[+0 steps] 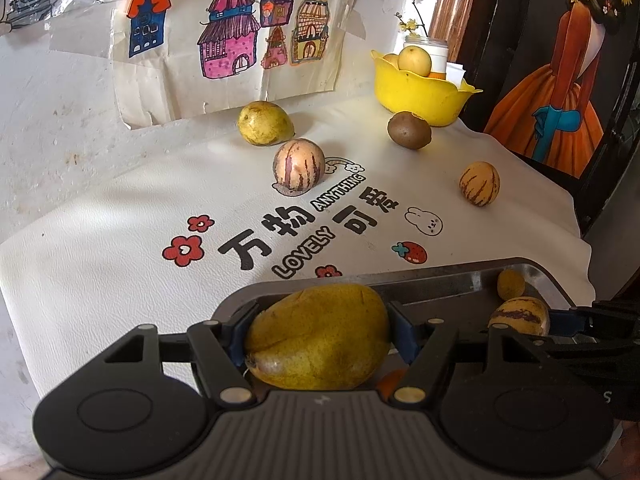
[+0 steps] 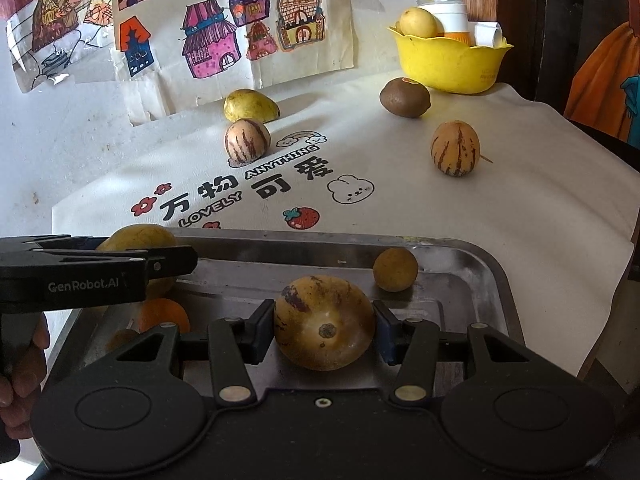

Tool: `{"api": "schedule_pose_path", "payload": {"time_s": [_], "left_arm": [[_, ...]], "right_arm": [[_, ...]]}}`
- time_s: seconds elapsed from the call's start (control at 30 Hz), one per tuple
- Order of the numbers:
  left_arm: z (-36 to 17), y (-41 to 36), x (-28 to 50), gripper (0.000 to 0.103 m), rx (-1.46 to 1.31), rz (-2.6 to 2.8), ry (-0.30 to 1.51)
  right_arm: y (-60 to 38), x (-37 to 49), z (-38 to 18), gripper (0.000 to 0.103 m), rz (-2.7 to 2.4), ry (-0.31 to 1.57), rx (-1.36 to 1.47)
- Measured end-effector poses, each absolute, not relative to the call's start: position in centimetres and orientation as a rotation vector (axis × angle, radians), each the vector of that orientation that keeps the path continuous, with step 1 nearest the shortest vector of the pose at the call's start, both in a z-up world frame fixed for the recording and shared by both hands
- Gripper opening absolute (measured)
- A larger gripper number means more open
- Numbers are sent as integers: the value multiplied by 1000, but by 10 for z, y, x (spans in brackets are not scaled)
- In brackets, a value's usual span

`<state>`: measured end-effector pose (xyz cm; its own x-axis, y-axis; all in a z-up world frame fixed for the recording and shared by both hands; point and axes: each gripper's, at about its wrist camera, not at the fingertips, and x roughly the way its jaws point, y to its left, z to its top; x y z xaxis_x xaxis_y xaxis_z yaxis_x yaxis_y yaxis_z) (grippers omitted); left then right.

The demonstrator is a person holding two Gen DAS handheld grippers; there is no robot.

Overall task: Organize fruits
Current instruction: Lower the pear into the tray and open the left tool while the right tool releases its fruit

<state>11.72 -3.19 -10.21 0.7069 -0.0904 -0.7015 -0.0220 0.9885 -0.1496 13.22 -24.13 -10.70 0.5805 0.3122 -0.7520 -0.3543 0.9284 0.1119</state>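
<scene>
My left gripper (image 1: 318, 320) is shut on a large yellow mango (image 1: 318, 344), held over the near left part of a metal tray (image 1: 452, 280). Over the same tray (image 2: 492, 264), my right gripper (image 2: 324, 320) is shut on a yellow pepino melon with purple stripes (image 2: 324, 322). A small round yellow fruit (image 2: 395, 269) and an orange (image 2: 164, 314) lie in the tray. On the cloth beyond lie a second mango (image 1: 264, 122), two striped melons (image 1: 299, 165) (image 1: 479, 183) and a brown kiwi (image 1: 409, 130).
A yellow bowl (image 1: 420, 92) holding fruit stands at the back right, with a white jar (image 1: 436, 50) behind it. The white printed tablecloth (image 1: 120, 260) drops off at the right edge. Drawings hang on the wall behind. A person's hand (image 2: 20, 360) grips the left tool.
</scene>
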Motion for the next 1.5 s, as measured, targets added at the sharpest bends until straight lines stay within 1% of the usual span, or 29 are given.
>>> {"api": "schedule_pose_path", "payload": {"time_s": [0.47,0.73,0.87,0.97,1.1,1.23,1.27,1.33,1.43,1.5], "left_arm": [[-102,-32,117,73,-149,-38,789],[-100,-31,116,74,-160,-39,784],[-95,-30,114,82,-157,-32,762],[-90,-29,113,83,-160,-35,742],[-86,-29,112,85,-161,-37,726],[-83,-27,112,90,-175,-31,716],[-83,-26,111,91,-182,-33,711],[-80,-24,111,93,-198,-33,701],[-76,-21,110,98,-218,-30,688],[-74,-19,110,99,-228,-28,683]], "right_arm": [[-243,131,-105,55,377,863,-41],[-244,130,-104,63,371,855,-32],[-243,129,-102,65,374,848,-29],[-243,129,-99,66,375,841,-26],[-243,128,-95,70,374,827,-24],[-242,127,-91,72,372,813,-29],[-242,126,-90,73,370,810,-32],[-242,124,-88,79,367,799,-37],[-241,120,-83,87,367,779,-44],[-241,119,-79,91,369,765,-48]]}}
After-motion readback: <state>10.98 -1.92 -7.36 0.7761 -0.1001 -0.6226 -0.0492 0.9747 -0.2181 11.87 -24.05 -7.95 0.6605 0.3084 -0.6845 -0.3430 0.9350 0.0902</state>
